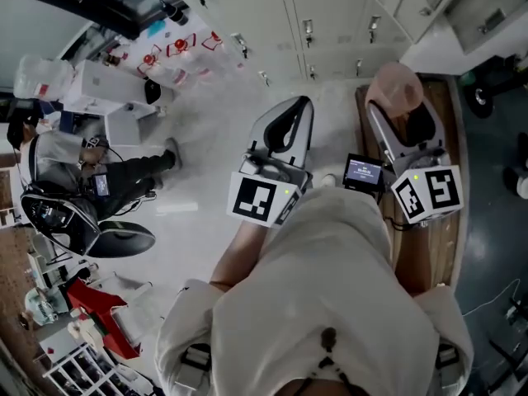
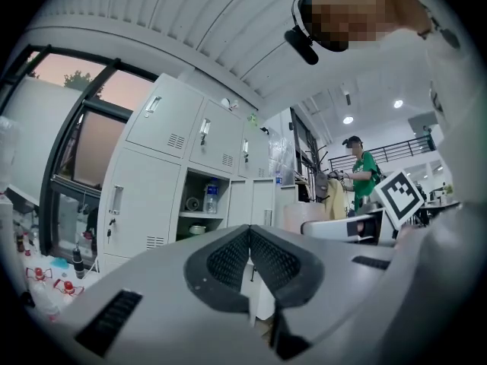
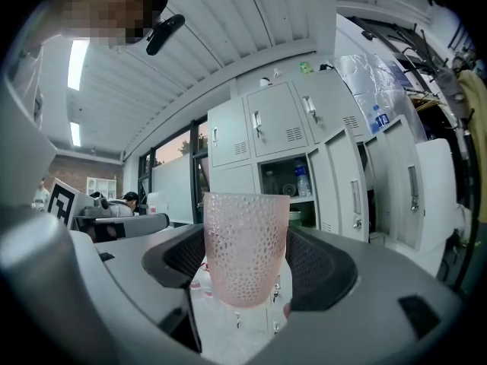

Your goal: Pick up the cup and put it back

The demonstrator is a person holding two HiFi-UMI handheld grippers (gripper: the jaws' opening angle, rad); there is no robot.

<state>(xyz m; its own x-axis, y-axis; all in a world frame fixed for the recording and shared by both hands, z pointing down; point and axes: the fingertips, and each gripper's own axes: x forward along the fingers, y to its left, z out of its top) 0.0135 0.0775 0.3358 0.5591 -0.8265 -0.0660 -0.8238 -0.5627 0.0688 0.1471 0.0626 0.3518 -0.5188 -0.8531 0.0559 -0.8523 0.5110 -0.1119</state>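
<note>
My right gripper (image 3: 245,274) is shut on a pink dimpled plastic cup (image 3: 245,243), which stands upright between the dark pads and is held up in the air. In the head view the cup (image 1: 394,87) shows at the tip of the right gripper (image 1: 404,120), above a narrow wooden table (image 1: 436,250). My left gripper (image 2: 249,258) is shut with nothing in it, its pads touching. It shows in the head view as the left gripper (image 1: 285,126), raised over the pale floor to the left of the right one.
Grey lockers (image 1: 330,15) line the far wall; one open locker (image 2: 207,204) holds a bottle and small items. A person in green (image 2: 364,175) stands off to the right. Another person (image 1: 107,176) sits low on the left among chairs and boxes.
</note>
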